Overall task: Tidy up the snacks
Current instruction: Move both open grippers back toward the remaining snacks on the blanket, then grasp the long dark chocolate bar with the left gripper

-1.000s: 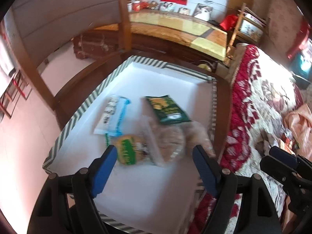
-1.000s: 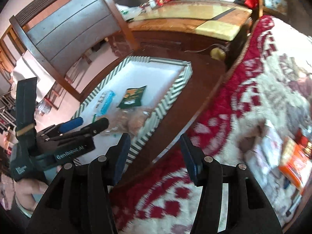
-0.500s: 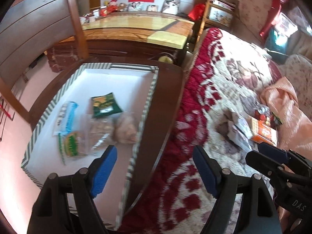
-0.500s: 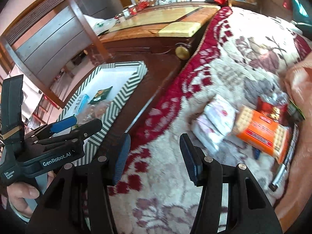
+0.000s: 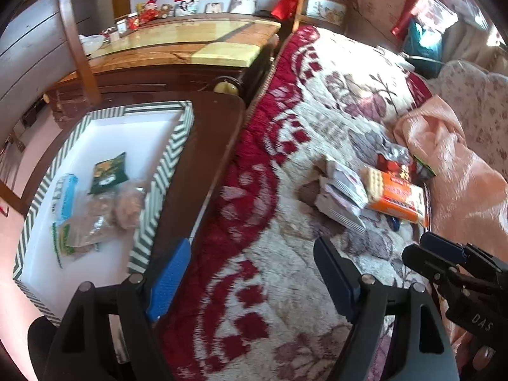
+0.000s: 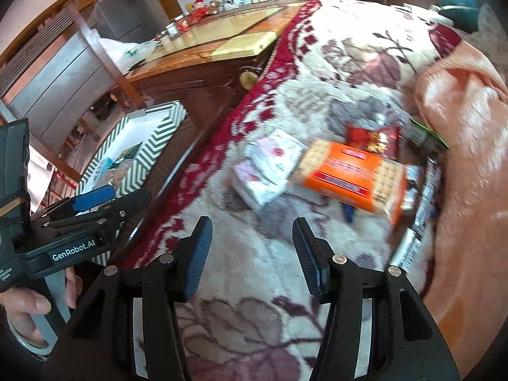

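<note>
A green-striped white tray [image 5: 177, 146] on a dark wooden table holds a green snack bag [image 5: 108, 173], a blue-white packet [image 5: 65, 201] and clear bags of cakes [image 5: 127, 203]. On the red-and-white blanket lie an orange cracker pack [image 5: 395, 195] [image 6: 352, 174], white packets [image 5: 341, 195] [image 6: 270, 162] and a red bag [image 6: 371, 138]. My left gripper [image 5: 250, 273] is open and empty over the blanket beside the tray. My right gripper [image 6: 250, 254] is open and empty, just short of the snack pile.
A pink quilt [image 5: 460, 171] lies right of the snack pile. A wooden chair back [image 5: 76, 38] and a long glossy cabinet [image 5: 190, 44] stand behind the table [image 5: 203, 158]. The left gripper also shows in the right wrist view [image 6: 95, 200].
Both grippers have swung right, away from the tray and over the blanket. The snack pile has come into view and closer. Both stay open.
</note>
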A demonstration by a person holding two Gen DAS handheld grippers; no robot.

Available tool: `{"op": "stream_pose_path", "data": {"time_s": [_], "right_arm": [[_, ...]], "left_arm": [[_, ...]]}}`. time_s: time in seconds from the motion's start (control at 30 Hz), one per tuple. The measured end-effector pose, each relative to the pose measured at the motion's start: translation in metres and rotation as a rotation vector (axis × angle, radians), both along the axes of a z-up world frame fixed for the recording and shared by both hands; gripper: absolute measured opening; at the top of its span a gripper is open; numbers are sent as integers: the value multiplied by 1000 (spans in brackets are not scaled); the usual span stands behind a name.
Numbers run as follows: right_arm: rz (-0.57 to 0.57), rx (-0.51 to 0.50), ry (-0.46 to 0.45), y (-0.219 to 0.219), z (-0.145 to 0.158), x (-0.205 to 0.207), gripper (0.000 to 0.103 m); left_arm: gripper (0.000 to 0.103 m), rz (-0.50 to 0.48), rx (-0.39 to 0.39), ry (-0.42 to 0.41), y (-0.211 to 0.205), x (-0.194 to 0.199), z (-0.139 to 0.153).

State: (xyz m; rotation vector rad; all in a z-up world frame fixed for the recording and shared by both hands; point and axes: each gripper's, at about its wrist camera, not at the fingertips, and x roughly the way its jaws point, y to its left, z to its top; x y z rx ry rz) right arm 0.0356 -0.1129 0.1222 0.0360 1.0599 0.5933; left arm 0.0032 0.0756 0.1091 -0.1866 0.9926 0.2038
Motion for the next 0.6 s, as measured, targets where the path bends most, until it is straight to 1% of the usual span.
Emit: {"op": "stream_pose_path", "data": {"time_s": [0.27, 0.6], "right_arm": [[-65, -3, 39, -36, -14, 3, 53], [-115, 6, 47, -64, -18, 11, 53]], "left_arm": [[82, -64, -13, 17, -23, 14, -5], [82, -107, -10, 38, -43, 38, -10]]}}
